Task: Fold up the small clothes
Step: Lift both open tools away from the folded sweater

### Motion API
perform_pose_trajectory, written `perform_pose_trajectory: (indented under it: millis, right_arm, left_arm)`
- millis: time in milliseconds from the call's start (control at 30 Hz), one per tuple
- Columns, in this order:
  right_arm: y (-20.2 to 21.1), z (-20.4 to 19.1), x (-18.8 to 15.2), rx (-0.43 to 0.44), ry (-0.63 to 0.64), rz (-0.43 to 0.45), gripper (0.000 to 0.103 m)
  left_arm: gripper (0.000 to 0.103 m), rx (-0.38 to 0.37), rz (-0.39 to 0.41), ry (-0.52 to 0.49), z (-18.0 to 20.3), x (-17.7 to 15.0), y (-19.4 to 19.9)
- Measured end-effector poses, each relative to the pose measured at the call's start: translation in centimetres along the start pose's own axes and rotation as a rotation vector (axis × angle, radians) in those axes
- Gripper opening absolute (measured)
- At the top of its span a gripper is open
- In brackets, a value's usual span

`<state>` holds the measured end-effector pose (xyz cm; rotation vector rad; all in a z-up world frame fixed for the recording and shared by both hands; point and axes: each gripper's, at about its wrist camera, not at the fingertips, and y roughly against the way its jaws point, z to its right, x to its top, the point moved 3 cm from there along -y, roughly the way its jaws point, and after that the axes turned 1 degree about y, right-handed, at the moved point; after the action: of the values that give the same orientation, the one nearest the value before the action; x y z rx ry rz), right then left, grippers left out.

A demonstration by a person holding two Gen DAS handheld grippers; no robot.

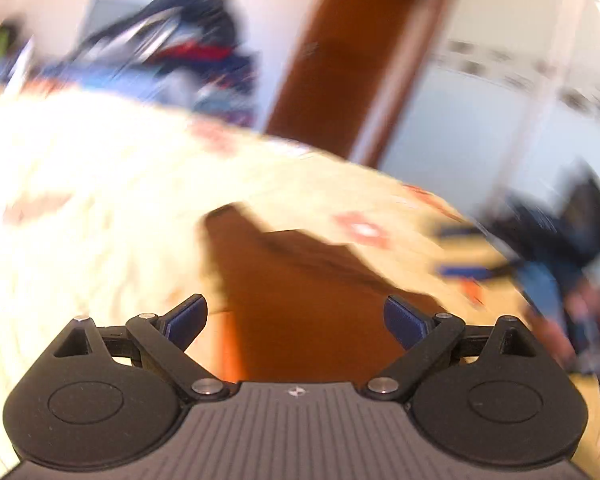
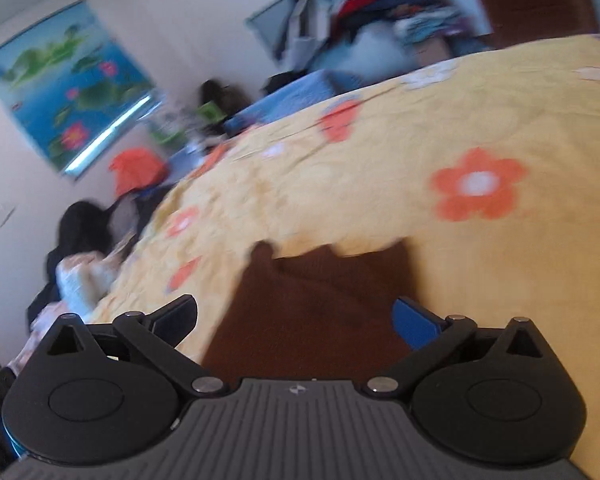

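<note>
A small brown garment (image 1: 300, 292) lies on a yellow bedsheet with orange flowers (image 1: 100, 208). My left gripper (image 1: 296, 320) is open just above its near part, holding nothing. In the right wrist view the same brown garment (image 2: 320, 300) lies on the yellow flowered sheet (image 2: 420, 128), with a jagged far edge. My right gripper (image 2: 296, 322) is open over its near edge, holding nothing. Both views are motion-blurred. The other gripper (image 1: 540, 264) appears blurred at the right of the left wrist view.
A heap of dark and coloured clothes (image 2: 380, 8) sits past the bed's far edge by the wall. A brown door (image 1: 356, 40) stands behind the bed. A lotus poster (image 2: 68, 84) hangs on the wall, with an orange item (image 2: 136, 168) and clutter beside the bed.
</note>
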<state>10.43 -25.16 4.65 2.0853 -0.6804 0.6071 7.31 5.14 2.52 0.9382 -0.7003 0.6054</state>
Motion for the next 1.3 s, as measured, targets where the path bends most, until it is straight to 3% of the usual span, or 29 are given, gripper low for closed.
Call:
perform_pose_trajectory:
  millis: [100, 167, 200, 233, 267, 300, 367, 467, 533, 567, 633, 700, 733, 767, 867, 967, 1000, 1033, 1067, 1100, 1200, 1300]
  right_arm:
    - [-1.3, 2.7, -0.7, -0.118, -0.014, -0.082, 0.103]
    - [-2.9, 3.1, -1.9, -0.111, 0.011, -0.141, 0.093]
    - [-3.2, 2.5, -2.3, -0.105, 0.06, -0.117, 0.093]
    - [-3.6, 2.0, -2.5, -0.08, 0.09, -0.126, 0.08]
    - [-4.0, 1.6, -2.6, -0.063, 0.103, -0.132, 0.051]
    - [-4.5, 1.4, -2.6, -0.043, 0.105, -0.15, 0.034]
    - [-3.7, 0.4, -2.2, -0.046, 0.144, -0.118, 0.025]
    - [-1.1, -0.3, -2.0, -0.032, 0.204, -0.016, 0.022]
    - [-1.3, 0.8, -2.6, -0.087, 0.196, -0.018, 0.023]
    - [-1.8, 1.6, -3.2, -0.097, 0.164, -0.038, 0.03]
    - [-1.6, 2.1, -3.8, -0.072, 0.084, -0.022, 0.046]
    - [-0.2, 1.8, -4.2, -0.045, 0.036, -0.016, 0.072]
    - [0.7, 1.5, -4.7, -0.028, 0.029, -0.007, 0.088]
    - [1.7, 1.3, -5.3, -0.007, 0.024, -0.002, 0.097]
    - [3.5, 1.5, -7.5, 0.07, -0.031, -0.066, 0.098]
    - [3.2, 1.4, -9.3, 0.124, -0.076, -0.146, 0.088]
    - [2.8, 1.1, -9.8, 0.135, -0.078, -0.164, 0.085]
    - [2.6, 0.7, -10.1, 0.145, -0.062, -0.159, 0.072]
    - [2.2, 0.2, -10.4, 0.156, -0.057, -0.19, 0.042]
    - [1.8, -0.2, -10.6, 0.141, -0.033, -0.208, 0.031]
    - [2.1, -0.8, -11.2, 0.099, 0.093, -0.19, 0.026]
    - [2.3, -0.1, -11.4, 0.116, 0.038, -0.162, 0.025]
  left_arm:
    - [0.095, 0.003, -0.113, 0.13, -2.2, 1.1, -4.0]
    - [0.095, -0.025, -0.158, 0.168, -2.4, 2.0, -6.4]
    - [0.095, -0.033, -0.164, 0.185, -2.5, 2.3, -7.4]
    - [0.082, -0.044, -0.155, 0.19, -2.5, 2.8, -8.3]
    - [0.027, -0.055, -0.172, 0.189, -2.3, 3.1, -9.2]
    - [0.014, -0.03, -0.199, 0.167, -2.0, 3.2, -9.9]
    - [0.014, 0.001, -0.15, 0.05, -0.4, 3.9, -9.5]
    - [0.014, 0.031, 0.031, -0.264, 3.3, 3.5, -6.8]
    - [0.017, 0.109, 0.012, -0.402, 4.4, 2.1, -7.5]
    - [0.017, 0.165, -0.035, -0.44, 4.2, 1.4, -8.5]
    - [0.023, 0.2, -0.059, -0.377, 2.9, 0.2, -8.2]
    - [0.04, 0.179, -0.033, -0.264, 1.7, 0.3, -5.6]
    - [0.069, 0.178, -0.027, -0.177, 0.9, 0.2, -4.0]
    - [0.089, 0.164, -0.027, -0.082, -0.1, 0.1, -2.4]
    - [0.089, -0.03, -0.109, 0.2, -2.1, -2.1, 0.5]
    - [0.088, -0.158, -0.175, 0.342, -1.8, -4.8, 1.2]
    - [0.087, -0.185, -0.171, 0.344, -1.4, -5.3, 1.3]
    - [0.068, -0.184, -0.184, 0.329, -1.0, -5.6, 1.2]
    - [0.051, -0.149, -0.203, 0.306, -0.6, -5.8, 1.2]
    - [0.026, -0.135, -0.245, 0.289, -0.4, -5.9, 1.0]
    - [0.024, -0.129, -0.25, 0.194, -0.1, -6.3, 0.7]
    - [0.026, -0.082, -0.198, 0.015, 1.5, -6.7, 1.0]
